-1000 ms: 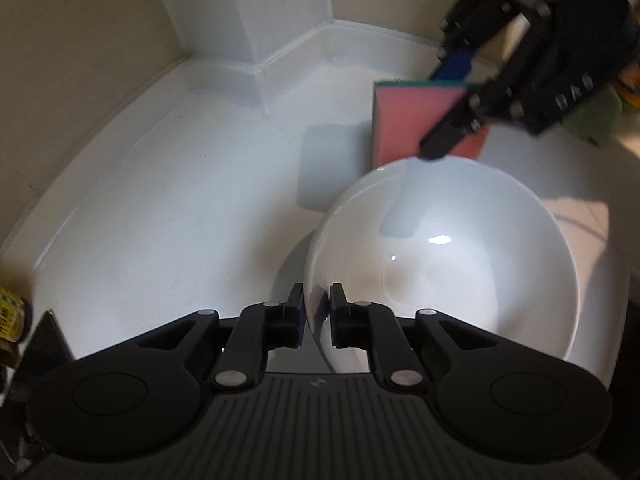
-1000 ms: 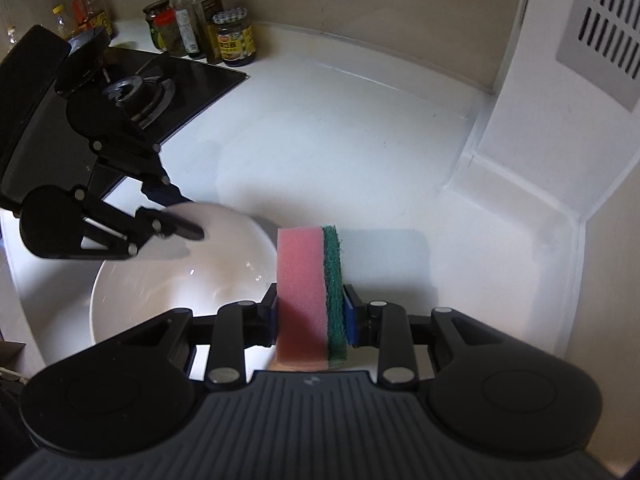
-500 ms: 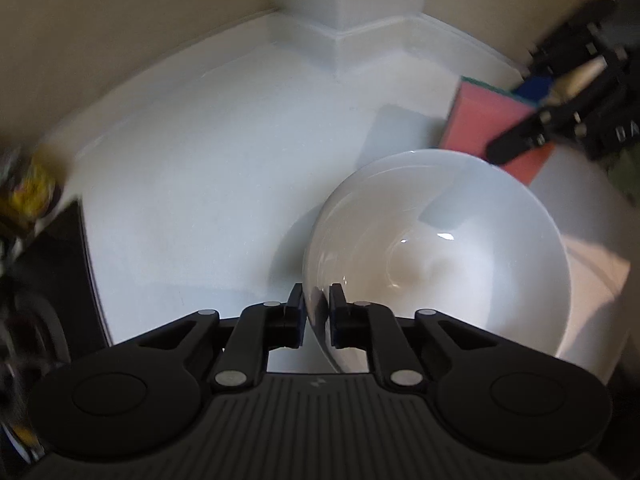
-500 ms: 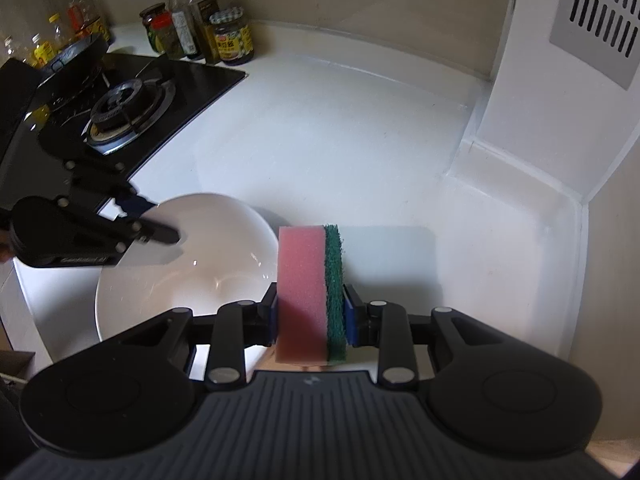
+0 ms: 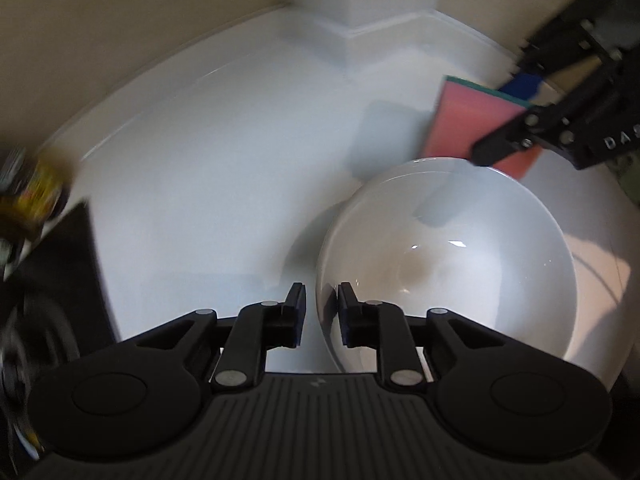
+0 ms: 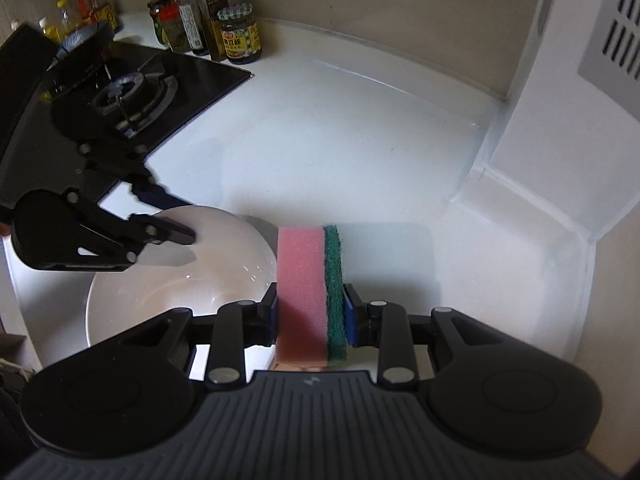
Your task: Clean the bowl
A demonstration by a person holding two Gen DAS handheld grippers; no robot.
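Note:
A white bowl (image 5: pixel 448 264) sits on the white counter; it also shows in the right wrist view (image 6: pixel 176 280). My left gripper (image 5: pixel 319 312) is shut on the bowl's near rim, one finger inside and one outside. My right gripper (image 6: pixel 310 312) is shut on a pink sponge with a green scouring side (image 6: pixel 310 280). It holds the sponge upright just beyond the bowl's far rim; the sponge also shows in the left wrist view (image 5: pixel 472 128). The left gripper shows at the left of the right wrist view (image 6: pixel 172 216).
A black gas hob (image 6: pixel 120 92) lies left of the bowl, with several sauce bottles and jars (image 6: pixel 216 32) behind it. A white wall column (image 6: pixel 568 120) stands at the right. The counter's back edge meets a beige wall.
The left gripper has swung with the bowl, so the hob edge and jars have come into its view at left. The sponge stays held beside the bowl's far rim.

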